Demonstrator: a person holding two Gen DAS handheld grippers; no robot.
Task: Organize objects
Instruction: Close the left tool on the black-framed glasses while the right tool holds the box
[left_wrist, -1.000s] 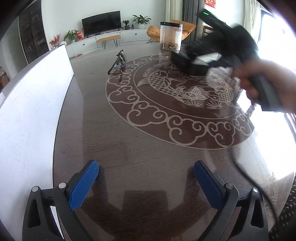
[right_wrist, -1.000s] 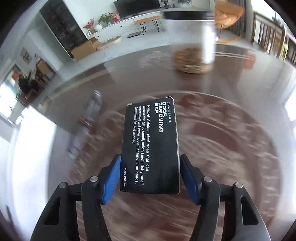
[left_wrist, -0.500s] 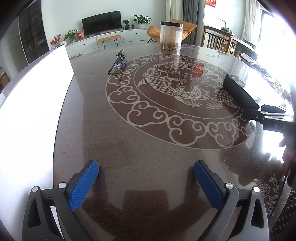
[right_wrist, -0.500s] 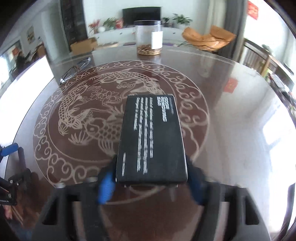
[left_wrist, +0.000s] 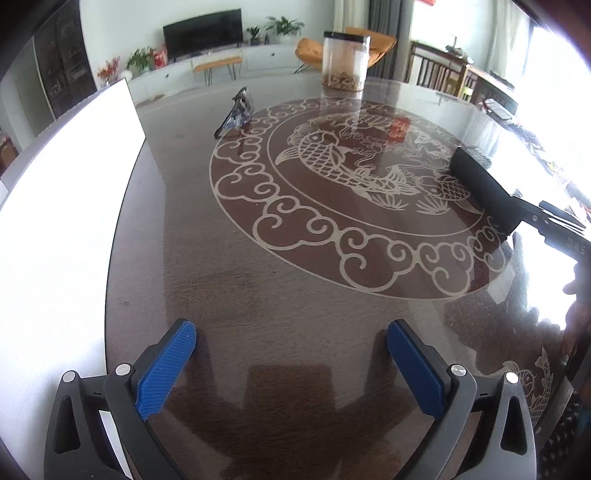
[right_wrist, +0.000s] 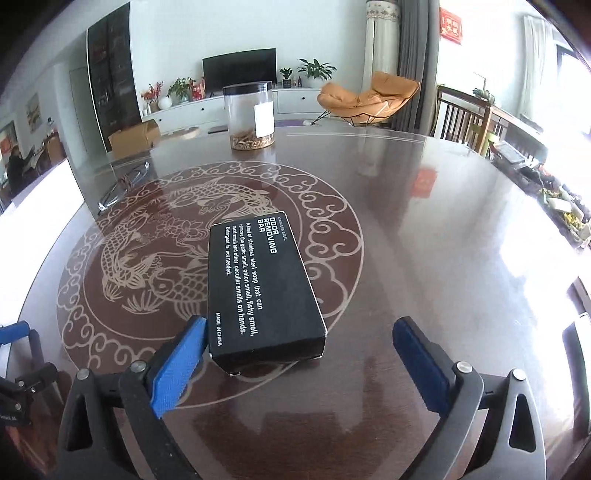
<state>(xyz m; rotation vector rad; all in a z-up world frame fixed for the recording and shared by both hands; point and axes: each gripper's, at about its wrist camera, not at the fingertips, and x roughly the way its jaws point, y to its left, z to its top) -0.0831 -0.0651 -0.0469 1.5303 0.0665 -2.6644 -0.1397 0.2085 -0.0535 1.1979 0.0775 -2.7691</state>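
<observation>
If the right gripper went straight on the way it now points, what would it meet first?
Probably the black box, lying on the table between the right gripper's opening fingers, nearer the left one; depth is uncertain.

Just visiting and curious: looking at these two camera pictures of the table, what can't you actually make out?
- Black box: contents hidden by its closed sides, both views.
- Right claw, jaws opening: left wrist view cuts it off at the right edge.
- Clear jar: contents too small to identify.
- Thing by the table's far left: too small; right wrist view shows only glare.
- Left claw: mostly outside the right wrist view.
</observation>
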